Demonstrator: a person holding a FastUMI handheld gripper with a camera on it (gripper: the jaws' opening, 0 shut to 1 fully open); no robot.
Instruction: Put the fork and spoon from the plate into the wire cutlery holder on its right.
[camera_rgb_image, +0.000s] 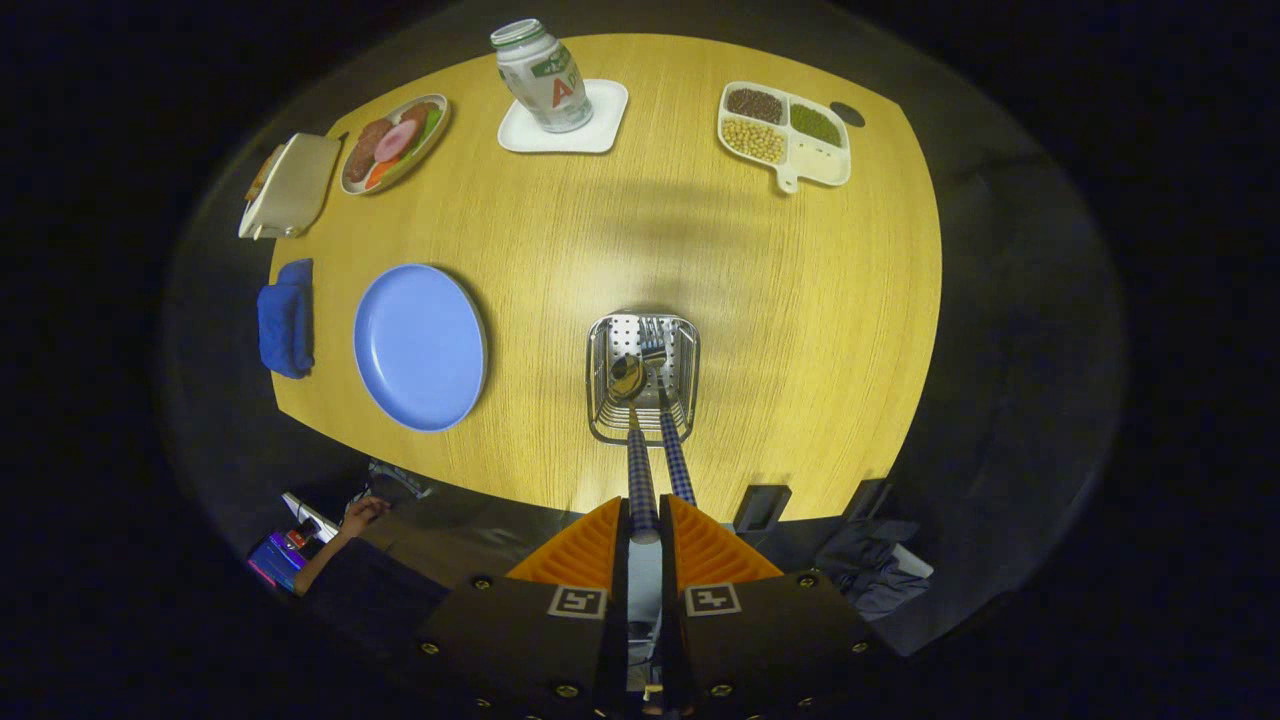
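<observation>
Now the claw (645, 520) is pressed together on the checked handle of the spoon (628, 378), whose bowl hangs down inside the wire cutlery holder (643, 378) at the centre of the frame. Both fingers (580, 550) pinch the handle's upper end, at the bottom centre of the frame. A fork (655, 345) with a matching checked handle already stands in the holder just beside the spoon, its tines pointing down toward the perforated floor. The blue plate (420, 346), left of the holder on the wooden table (780, 330), lies bare, so I judge the task nearly finished, with only the release left.

Trouble could come from that release. If the claw spreads while the spoon is leaning, the handle may tip against the rim and rock the light wire holder. Whether the spoon's bowl touches the bottom I cannot tell; if it hangs above it, the spoon would drop and might knock the fork. Pulling up before the fingers are fully clear could drag the handle back out.

Across the upper part of the frame sit a dish of sliced food (393, 142), a bottle (541, 76) on a white coaster (600, 125), and a divided tray of beans (785, 133); a folded blue cloth (286, 316) lies left of the plate.
</observation>
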